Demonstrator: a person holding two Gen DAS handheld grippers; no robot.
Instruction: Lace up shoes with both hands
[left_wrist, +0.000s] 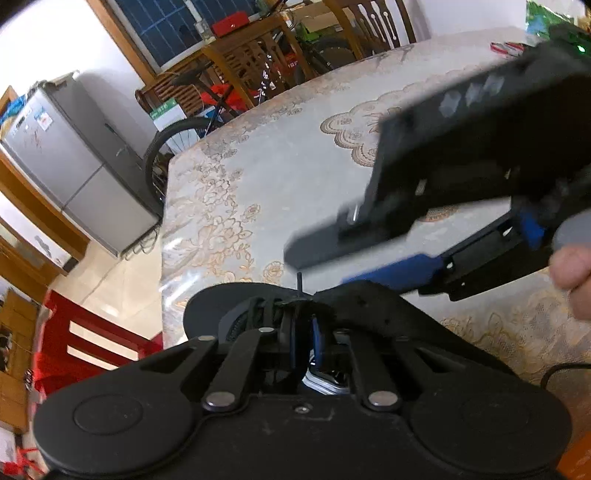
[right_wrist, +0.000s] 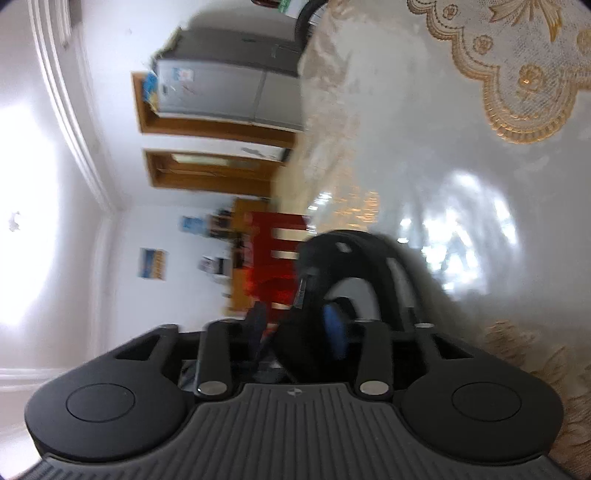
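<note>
Bright daylight, window glare on the glossy tablecloth (right_wrist: 461, 206), motion blur throughout, strong fisheye bending, dark corners

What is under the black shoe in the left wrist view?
The black shoe rests on a table covered by a lace-patterned cloth with a glossy surface. The cloth directly beneath the shoe is hidden by the shoe and the left tongs.

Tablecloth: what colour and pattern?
Pale grey-white tablecloth with gold-brown floral lace motifs, under a glossy clear cover; clearest in the left wrist view.

A table (left_wrist: 280, 177) under glossy floral-lace cloth carries what looks like a black shoe (left_wrist: 369, 314), right beneath the left gripper (left_wrist: 301, 332).
</note>
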